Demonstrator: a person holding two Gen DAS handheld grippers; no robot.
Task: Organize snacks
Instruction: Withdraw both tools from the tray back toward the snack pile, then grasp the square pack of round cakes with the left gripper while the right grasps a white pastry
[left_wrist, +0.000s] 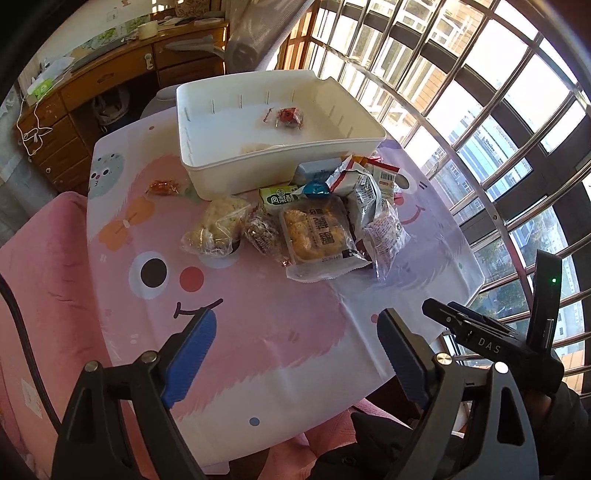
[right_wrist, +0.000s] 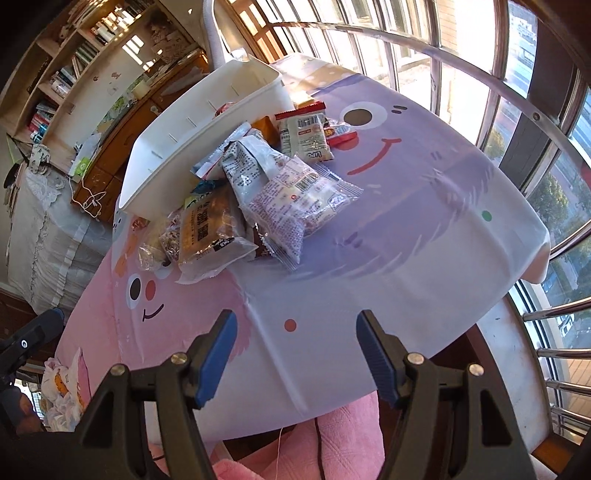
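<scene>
Nearest me, the left gripper (left_wrist: 295, 325) is hanging over the pink end of the cartoon tablecloth (left_wrist: 258, 332) with its blue-padded fingers spread wide, pinching nothing and touching nothing. The right gripper (right_wrist: 295, 332) is hovering over the lilac end, also spread and empty; the letters "DAS" are showing white on its black body in the left wrist view.

Further along, the snack pile (left_wrist: 314, 221) is lying in the middle of the table, just in front of the bin. A clear-fronted pack of golden pastry (left_wrist: 317, 236) with large Chinese characters is sitting on top, a see-through bag of pale puffs (left_wrist: 218, 229) beside it, a green-and-white pack (left_wrist: 277, 195) behind, and a pack with a barcode (right_wrist: 304, 134) at the far side. An orange-wrapped sweet (left_wrist: 162, 187) is lying apart, near the bin's corner.

Beyond, the white bin (left_wrist: 229, 173) is holding one red-printed packet (left_wrist: 286, 118).
</scene>
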